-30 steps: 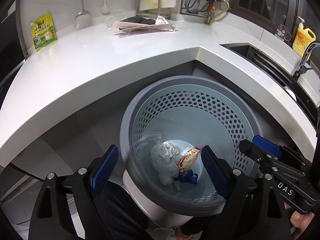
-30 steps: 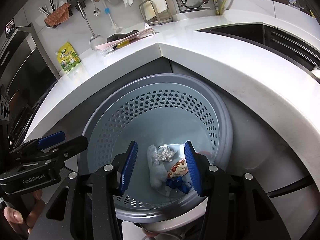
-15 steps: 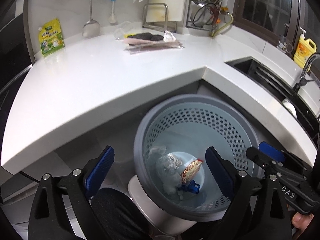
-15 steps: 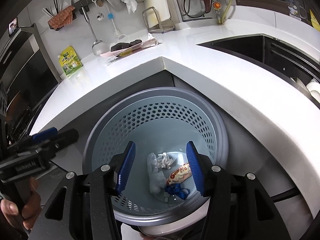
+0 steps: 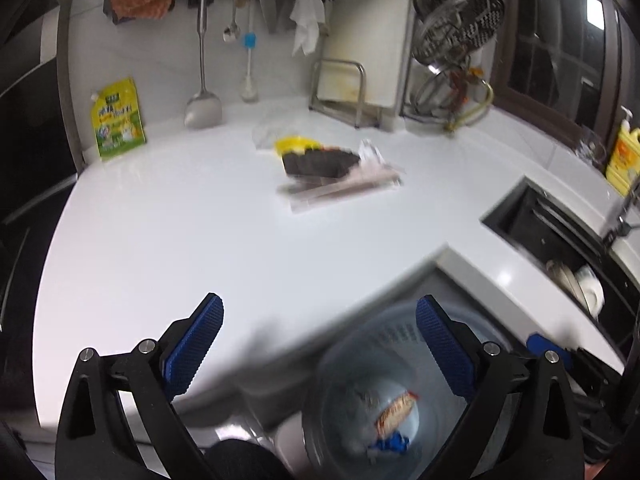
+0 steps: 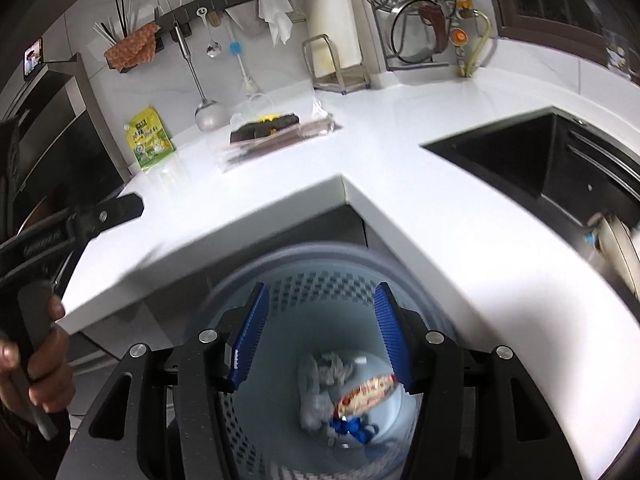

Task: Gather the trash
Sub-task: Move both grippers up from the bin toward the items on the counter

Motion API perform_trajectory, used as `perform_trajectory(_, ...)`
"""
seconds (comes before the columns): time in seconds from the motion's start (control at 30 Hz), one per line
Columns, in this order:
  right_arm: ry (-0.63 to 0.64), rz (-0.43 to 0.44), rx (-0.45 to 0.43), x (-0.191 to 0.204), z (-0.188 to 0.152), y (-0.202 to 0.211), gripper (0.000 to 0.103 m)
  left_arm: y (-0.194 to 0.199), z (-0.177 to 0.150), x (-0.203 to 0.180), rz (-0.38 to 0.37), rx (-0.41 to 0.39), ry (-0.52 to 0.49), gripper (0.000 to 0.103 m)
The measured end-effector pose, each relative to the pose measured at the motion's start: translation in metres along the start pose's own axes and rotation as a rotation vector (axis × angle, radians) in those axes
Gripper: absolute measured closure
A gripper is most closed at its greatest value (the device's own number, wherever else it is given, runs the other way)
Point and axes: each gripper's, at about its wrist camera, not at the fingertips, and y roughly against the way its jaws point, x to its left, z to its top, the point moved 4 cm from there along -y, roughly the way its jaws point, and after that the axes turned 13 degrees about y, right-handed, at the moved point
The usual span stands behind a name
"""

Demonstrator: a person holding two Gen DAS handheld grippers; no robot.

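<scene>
Fingers (image 5: 440,348) spread, both grippers, ribbed blue pads | perforated round basket (image 6: 304,280) | glossy countertop (image 5: 200,232)

Crumpled wrappers (image 6: 362,394) lie inside the perforated blue bin (image 6: 316,280).

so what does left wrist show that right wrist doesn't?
Left wrist only: yellow detergent bottle at the far right and dishes in the sink. Right wrist only: the hand gripping the left claw's handle, plus chopsticks above the rail. Both: trash basket holding wrappers, the green pouch, and trash on the counter.
</scene>
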Motion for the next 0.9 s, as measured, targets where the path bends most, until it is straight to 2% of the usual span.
perform_trajectory(0.13, 0.022, 0.015, -0.017, -0.009, 0.029, -0.012, 0.05, -0.024, 0.037, -0.004, 0.02, -0.009, 0.011, 0.007)
perform_trajectory(0.37, 0.057, 0.037, -0.012, -0.03, 0.085, -0.042, 0.05, -0.066, 0.083, -0.012, 0.05, -0.015, 0.018, 0.007)
perform_trajectory(0.67, 0.104, 0.041, 0.005, -0.049, 0.143, -0.088, 0.05, -0.139, 0.11, -0.013, 0.119, 0.044, 0.038, 0.007)
perform_trajectory(0.9, 0.113, 0.059, 0.022, -0.057, 0.178, -0.127, 0.048, -0.17, 0.118, -0.014, 0.106, 0.087, 0.051, 0.007)
